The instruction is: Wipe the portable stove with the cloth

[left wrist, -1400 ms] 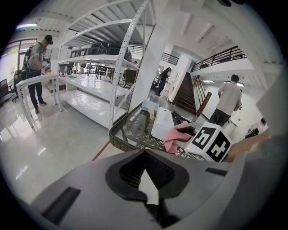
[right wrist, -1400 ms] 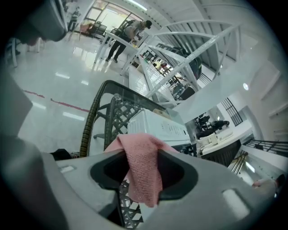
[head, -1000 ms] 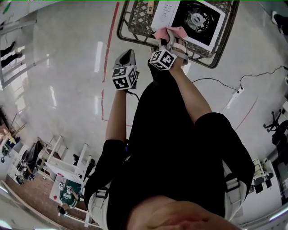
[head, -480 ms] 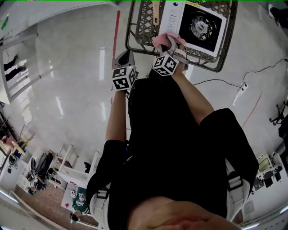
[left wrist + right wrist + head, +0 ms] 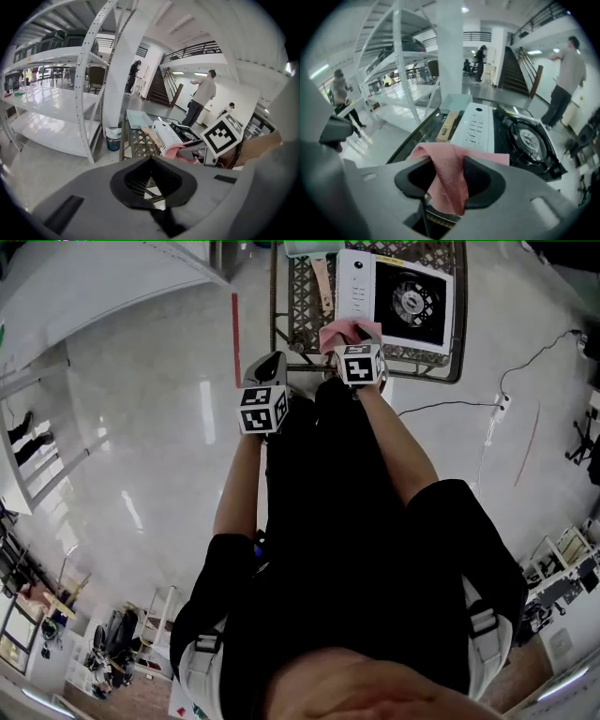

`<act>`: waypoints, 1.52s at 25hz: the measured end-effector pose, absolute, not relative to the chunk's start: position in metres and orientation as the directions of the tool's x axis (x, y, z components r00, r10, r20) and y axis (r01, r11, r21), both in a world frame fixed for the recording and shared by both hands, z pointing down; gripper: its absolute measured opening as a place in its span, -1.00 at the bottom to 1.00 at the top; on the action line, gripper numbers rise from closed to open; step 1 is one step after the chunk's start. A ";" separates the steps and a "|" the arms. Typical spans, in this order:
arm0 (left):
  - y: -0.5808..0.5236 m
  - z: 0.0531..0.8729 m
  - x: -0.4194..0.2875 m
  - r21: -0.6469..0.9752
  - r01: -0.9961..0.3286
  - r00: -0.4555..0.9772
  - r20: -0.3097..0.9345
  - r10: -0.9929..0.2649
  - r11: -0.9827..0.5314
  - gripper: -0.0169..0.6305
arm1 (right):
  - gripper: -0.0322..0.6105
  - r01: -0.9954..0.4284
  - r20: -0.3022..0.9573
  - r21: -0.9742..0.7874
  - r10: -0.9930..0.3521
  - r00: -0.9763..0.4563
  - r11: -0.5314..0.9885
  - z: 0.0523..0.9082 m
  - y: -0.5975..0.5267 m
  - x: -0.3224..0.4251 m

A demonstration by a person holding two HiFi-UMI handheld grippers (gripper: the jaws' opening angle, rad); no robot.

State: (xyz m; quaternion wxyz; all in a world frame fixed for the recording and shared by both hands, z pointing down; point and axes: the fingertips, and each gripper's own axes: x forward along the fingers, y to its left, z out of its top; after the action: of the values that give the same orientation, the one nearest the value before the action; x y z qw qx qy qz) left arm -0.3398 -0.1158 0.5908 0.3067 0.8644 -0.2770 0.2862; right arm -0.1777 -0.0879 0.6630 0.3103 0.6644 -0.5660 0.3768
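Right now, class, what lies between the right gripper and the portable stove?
Only the pink cloth, held in the right gripper, whose jaws have just been closing; the right gripper view shows it before the portable stove.

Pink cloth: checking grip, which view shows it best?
Right gripper view: the pink cloth fills the right claw, jaws just closing on it. Head view shows a patch; left gripper view, a sliver.

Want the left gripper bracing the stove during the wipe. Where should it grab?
Likely the stove's white control-panel side, on its straight left edge, coming from the left. The pink cloth is at the near corner, and the burner side is recessed. Mind the wooden piece alongside.
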 end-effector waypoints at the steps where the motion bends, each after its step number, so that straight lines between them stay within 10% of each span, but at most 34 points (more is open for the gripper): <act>1: -0.120 0.593 -0.338 0.367 -0.641 0.687 0.666 -0.290 -0.674 -0.95 | -0.34 -0.976 0.850 -0.042 -0.522 0.078 -0.215 0.664 -0.090 -0.173; 38: -0.200 0.599 -0.259 0.350 -0.669 0.643 0.715 -0.275 -0.656 -0.95 | -0.46 -0.921 0.887 -0.109 -0.454 0.079 -0.374 0.670 -0.208 -0.068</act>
State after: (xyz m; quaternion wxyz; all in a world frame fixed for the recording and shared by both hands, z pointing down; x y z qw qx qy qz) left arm -0.2587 -0.1999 0.5992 0.3086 0.8523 -0.2767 0.3191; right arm -0.0685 -0.2077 0.6700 0.2539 0.6894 -0.4987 0.4600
